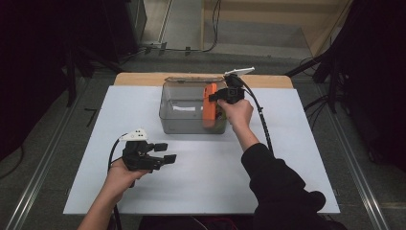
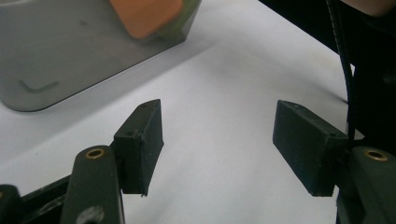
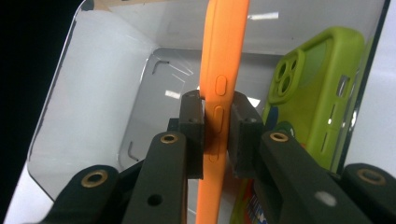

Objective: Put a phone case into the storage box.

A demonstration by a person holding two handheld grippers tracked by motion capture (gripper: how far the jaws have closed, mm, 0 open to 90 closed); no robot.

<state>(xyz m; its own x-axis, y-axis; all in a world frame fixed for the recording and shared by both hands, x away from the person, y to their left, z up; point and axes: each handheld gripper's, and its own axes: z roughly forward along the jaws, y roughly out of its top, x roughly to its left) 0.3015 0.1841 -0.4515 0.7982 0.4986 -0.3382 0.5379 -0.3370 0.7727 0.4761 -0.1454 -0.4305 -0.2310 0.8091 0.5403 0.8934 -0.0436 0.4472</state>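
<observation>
Your right gripper (image 1: 218, 98) sat over the right end of the clear rectangular plastic bin (image 1: 184, 108), its jaws pinching the thin edge of the orange silicone phone case (image 1: 209, 105). In the right gripper view the pads (image 3: 192, 135) pressed on both faces of that orange case (image 3: 219, 93), right at its two side buttons, and the case stood upright and edge-on, running from the top of the frame down past the jaws. The grip (image 3: 215, 135) looked narrow, with the case as the sole thing between the pads. You held the case partly inside the bin (image 3: 93, 93); from the high view its upper end rose above the rim. A second case, lime-green silicone with round camera openings (image 3: 317, 93), leaned against the bin's wall just beside the orange one, and I could not tell whether the two touched. Something with coloured print lay low in the bin beneath them, too hidden to name. Your left gripper (image 1: 162, 153) rested well apart from the bin, low over the white sheet-covered desk (image 1: 287, 143) at front left, held in your left hand (image 1: 122, 172). Its jaws stood spread with nothing between them; in the left gripper view its gap (image 2: 217, 140) showed bare white desk (image 2: 224, 84), with the bin's near corner (image 2: 70, 51) and a patch of the orange case (image 2: 147, 16) beyond. The black cable (image 1: 261, 115) trailed from the right gripper over your right sleeve (image 1: 277, 187).
</observation>
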